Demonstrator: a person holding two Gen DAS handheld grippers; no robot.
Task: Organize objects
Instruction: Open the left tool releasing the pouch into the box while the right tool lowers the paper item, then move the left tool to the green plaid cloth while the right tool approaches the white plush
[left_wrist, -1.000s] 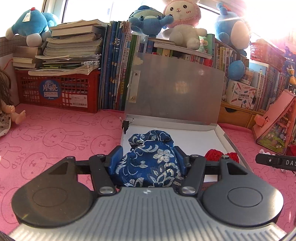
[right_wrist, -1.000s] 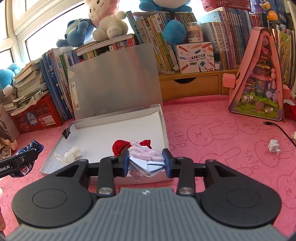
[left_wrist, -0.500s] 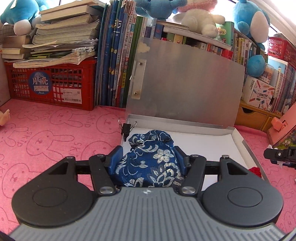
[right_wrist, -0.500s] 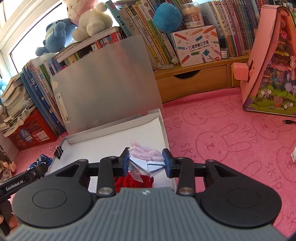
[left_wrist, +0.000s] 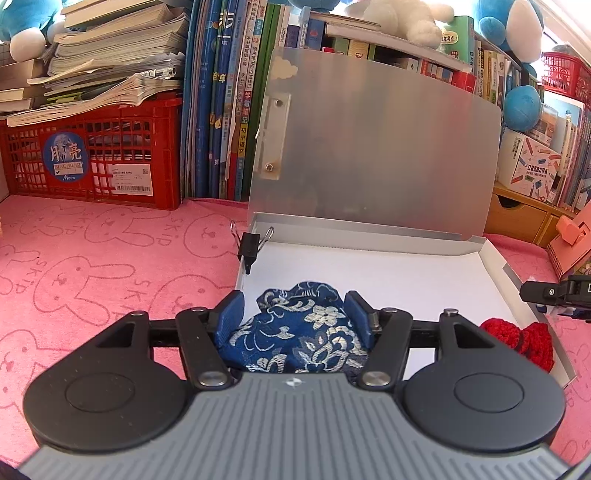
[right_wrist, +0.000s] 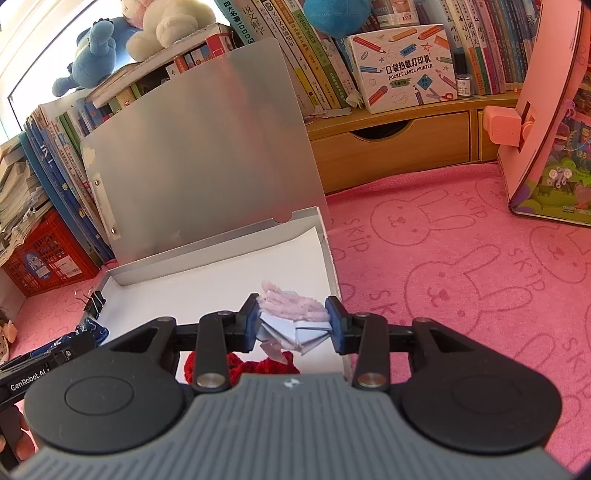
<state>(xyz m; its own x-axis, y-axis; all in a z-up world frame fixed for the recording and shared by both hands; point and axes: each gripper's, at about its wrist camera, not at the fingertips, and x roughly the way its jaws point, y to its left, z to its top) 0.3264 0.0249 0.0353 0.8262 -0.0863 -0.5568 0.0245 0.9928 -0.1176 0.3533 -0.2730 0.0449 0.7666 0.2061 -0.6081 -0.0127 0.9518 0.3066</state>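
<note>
The left gripper (left_wrist: 293, 315), jaws opening, cradles a soft, light brocade pouch (left_wrist: 299, 336); the right gripper (right_wrist: 291, 321), jaws opening, frees flimsy folded paper (right_wrist: 291, 326) over the box (right_wrist: 325, 236).

Blue brocade pouch (left_wrist: 299, 332) over open box (left_wrist: 495, 273)

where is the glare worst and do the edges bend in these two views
Left wrist view: sunlight blows out the top right corner above the red basket; the box lid bows with fisheye curve. Right wrist view: the window washes out the top left behind the blue plush; the wooden shelf curves.
</note>
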